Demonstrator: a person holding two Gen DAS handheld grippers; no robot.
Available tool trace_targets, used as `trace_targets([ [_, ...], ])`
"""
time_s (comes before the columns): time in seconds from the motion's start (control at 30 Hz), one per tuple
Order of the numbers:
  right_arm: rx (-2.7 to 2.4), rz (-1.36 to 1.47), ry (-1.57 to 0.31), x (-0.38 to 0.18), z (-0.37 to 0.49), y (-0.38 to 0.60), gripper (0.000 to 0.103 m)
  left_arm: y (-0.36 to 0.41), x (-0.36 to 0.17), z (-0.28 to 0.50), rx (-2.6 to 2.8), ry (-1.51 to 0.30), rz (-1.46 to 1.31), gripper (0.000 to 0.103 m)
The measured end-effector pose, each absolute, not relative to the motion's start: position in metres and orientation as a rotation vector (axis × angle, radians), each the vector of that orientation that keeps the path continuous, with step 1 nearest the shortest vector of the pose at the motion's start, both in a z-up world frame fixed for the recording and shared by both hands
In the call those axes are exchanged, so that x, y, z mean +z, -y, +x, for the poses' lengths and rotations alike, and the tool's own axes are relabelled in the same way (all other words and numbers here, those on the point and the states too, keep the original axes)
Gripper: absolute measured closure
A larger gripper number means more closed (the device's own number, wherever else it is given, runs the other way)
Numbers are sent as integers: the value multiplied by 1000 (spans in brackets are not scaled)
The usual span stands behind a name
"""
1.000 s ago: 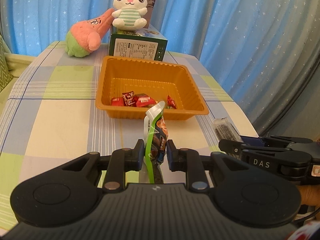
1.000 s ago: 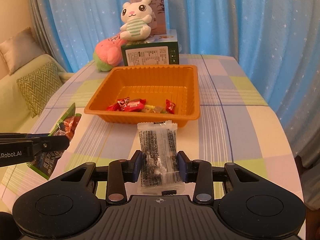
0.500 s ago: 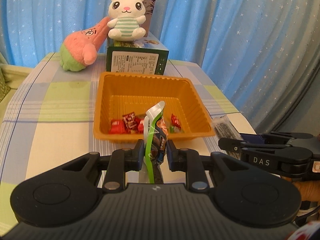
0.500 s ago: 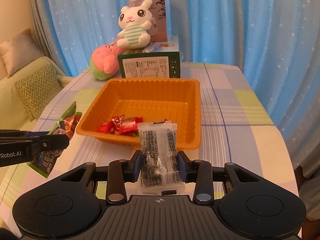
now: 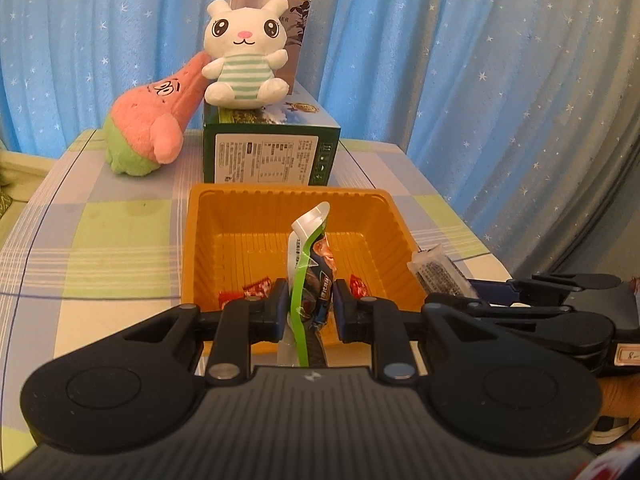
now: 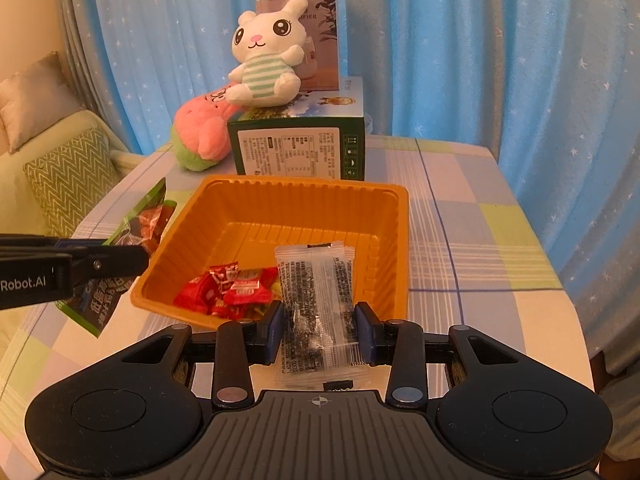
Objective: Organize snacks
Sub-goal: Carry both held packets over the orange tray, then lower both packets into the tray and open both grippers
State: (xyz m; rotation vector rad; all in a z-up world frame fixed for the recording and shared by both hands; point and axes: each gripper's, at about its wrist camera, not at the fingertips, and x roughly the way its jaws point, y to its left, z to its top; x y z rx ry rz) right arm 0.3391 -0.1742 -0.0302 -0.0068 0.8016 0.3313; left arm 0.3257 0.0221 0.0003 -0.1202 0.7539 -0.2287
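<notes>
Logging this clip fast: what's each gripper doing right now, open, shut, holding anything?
Left gripper: shut on the green snack packet.
Right gripper: shut on the clear snack packet.

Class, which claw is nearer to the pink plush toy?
Left. The left claw, holding a green packet, is at the orange tray, on the side of the pink plush toy; the right claw, holding a clear packet, is further right.

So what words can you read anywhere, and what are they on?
"Robot.AI": side of the left gripper.
"IFIER", the visible end of a word: tall box behind the plush bunny.
Green box label, green snack packet and clear snack packet: print too small to read.
</notes>
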Motion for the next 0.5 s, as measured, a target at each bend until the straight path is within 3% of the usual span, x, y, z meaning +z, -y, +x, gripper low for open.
trace_targets([
  [0.5, 343, 10, -820, -34, 391, 171, 65, -42, -14, 378, -195, -789, -178, 82],
])
